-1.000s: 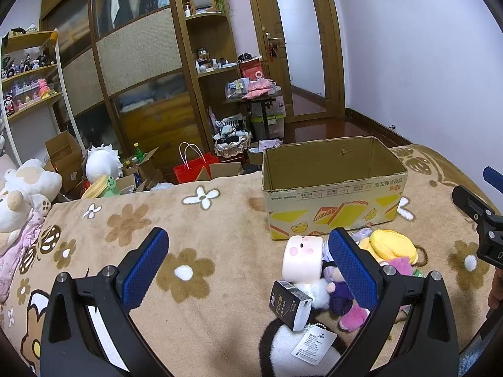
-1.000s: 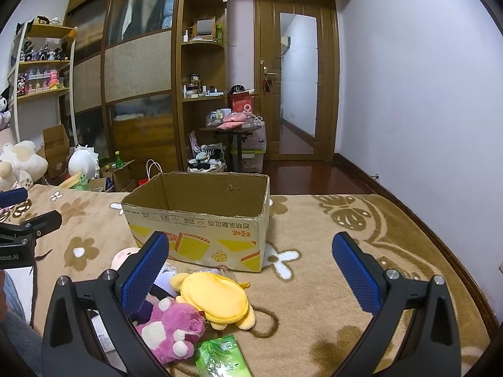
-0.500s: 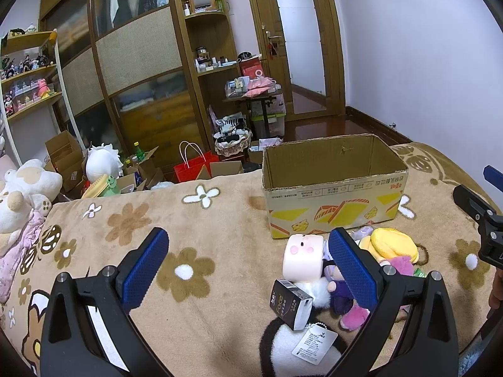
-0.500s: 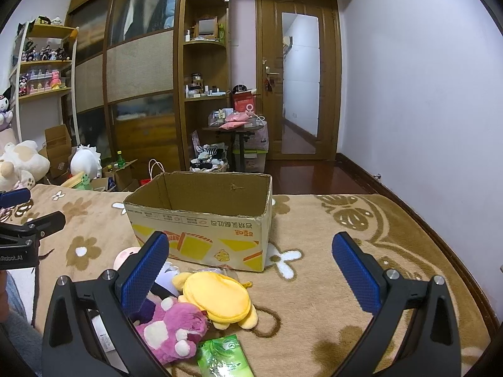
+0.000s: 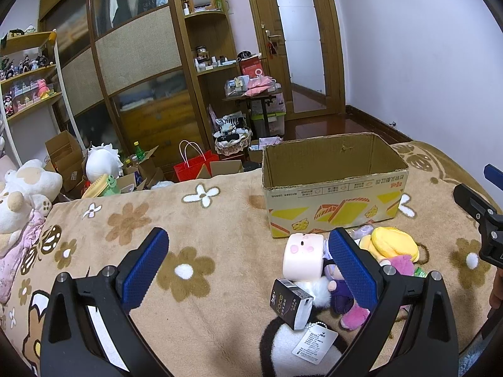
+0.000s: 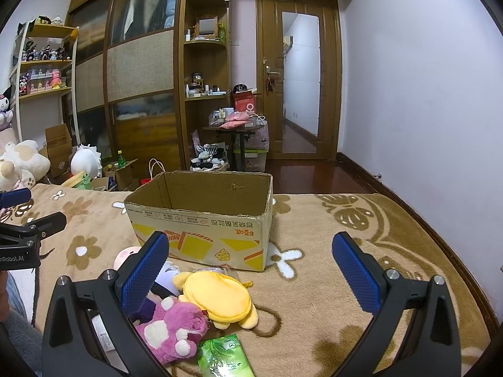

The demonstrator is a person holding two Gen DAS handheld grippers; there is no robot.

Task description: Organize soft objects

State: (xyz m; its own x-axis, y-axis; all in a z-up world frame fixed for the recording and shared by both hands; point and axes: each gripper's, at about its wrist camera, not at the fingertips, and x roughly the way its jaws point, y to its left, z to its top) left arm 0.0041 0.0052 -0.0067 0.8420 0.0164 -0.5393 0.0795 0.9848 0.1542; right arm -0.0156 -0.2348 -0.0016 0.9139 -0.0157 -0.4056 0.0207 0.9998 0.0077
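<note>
Where the brown flower-patterned fleece blanket [image 6: 314,282] meets the box front, the soft things lie heaped.

Pile: flat yellow round plush pouch [image 6: 217,295], long axis running from near left to far right in the right wrist view; pink-purple fuzzy bear plush [image 6: 171,330] touching its near-left edge, feet toward the camera; pale pink cylinder plush with a small face [image 5: 303,256], face turned up and toward the box.

Other items: black carton [image 5: 290,303] leaning on the pink cylinder; green foil packet [image 6: 224,358] just beside the bear.

Box: open printed cardboard box [image 6: 201,220], upright, long side toward the pile, nothing visible inside.

Left gripper [image 5: 248,267]: blue pads spread wide, holding nothing, above bare blanket left of the pile.

Right gripper [image 6: 251,270]: spread wide, holding nothing, its left pad over the pile.

Open room: bare blanket right of the box.

Room: wooden wardrobe [image 6: 141,72], glazed door [image 6: 298,84].
</note>
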